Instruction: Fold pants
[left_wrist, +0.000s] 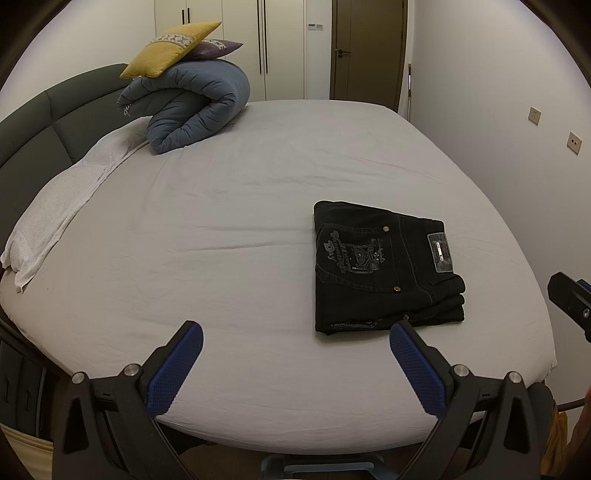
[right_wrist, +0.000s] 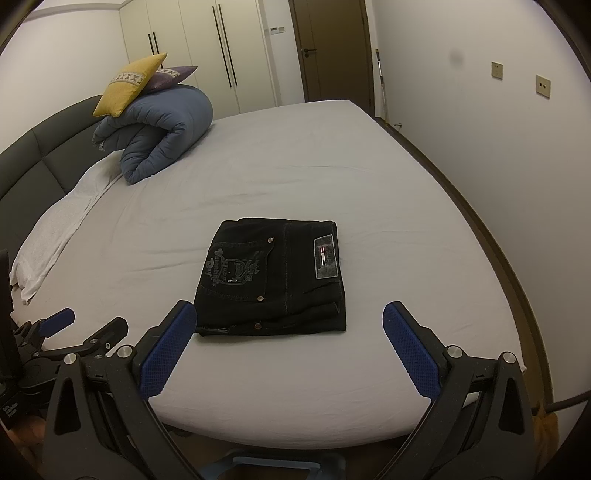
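Black jeans lie folded into a compact stack on the grey bed sheet, back pocket and waist label facing up. They also show in the right wrist view. My left gripper is open and empty, held above the bed's near edge, left of and short of the jeans. My right gripper is open and empty, centred just in front of the jeans' near edge without touching them. The right gripper's body shows at the right edge of the left wrist view; the left gripper shows at the lower left of the right wrist view.
A rolled blue duvet with a yellow cushion and a purple cushion sits at the far left by the dark headboard. A white towel lies along the left side. A wall runs along the bed's right.
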